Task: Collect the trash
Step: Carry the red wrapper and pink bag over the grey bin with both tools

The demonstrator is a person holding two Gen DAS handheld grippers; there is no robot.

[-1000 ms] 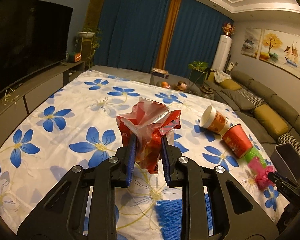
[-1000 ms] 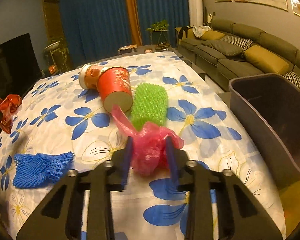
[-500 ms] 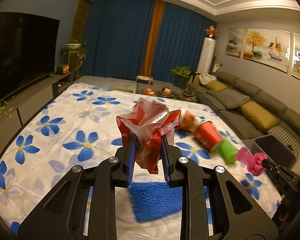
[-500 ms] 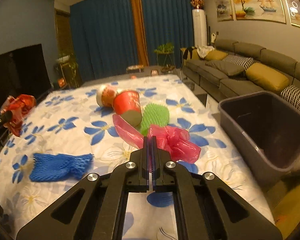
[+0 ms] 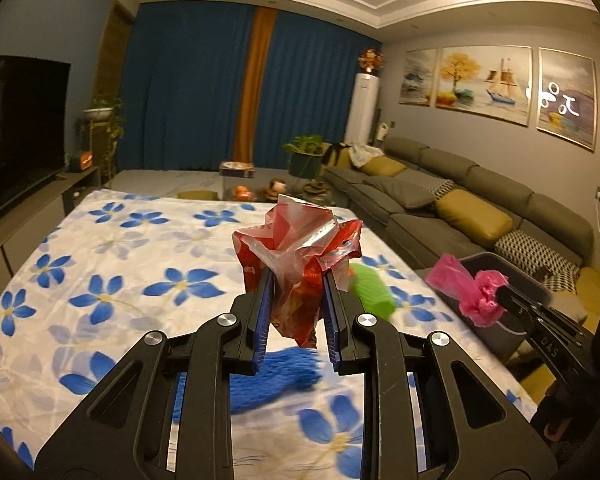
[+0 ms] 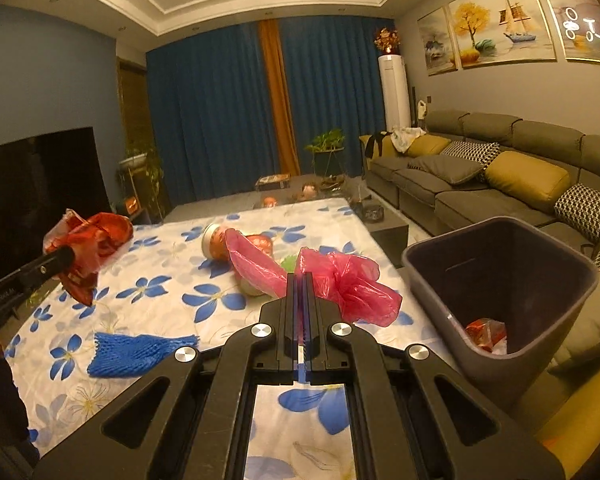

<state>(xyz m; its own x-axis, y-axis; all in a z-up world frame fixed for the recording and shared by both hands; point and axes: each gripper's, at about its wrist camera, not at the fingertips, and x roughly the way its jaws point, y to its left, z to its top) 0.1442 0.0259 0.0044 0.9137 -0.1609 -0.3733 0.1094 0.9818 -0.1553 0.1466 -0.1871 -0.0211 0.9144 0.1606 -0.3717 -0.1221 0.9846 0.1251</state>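
Right gripper [image 6: 299,280] has snapped its jaws together on the pink bag [image 6: 340,284] & lifted it off the floral cloth [image 6: 160,300], so it's ready for the bin [image 6: 500,280] at frame right. Left gripper [image 5: 296,300] stays clamped on the crumpled red wrapper [image 5: 300,248], frame centre, also raised. Both pieces thin, crinkly, floppy.
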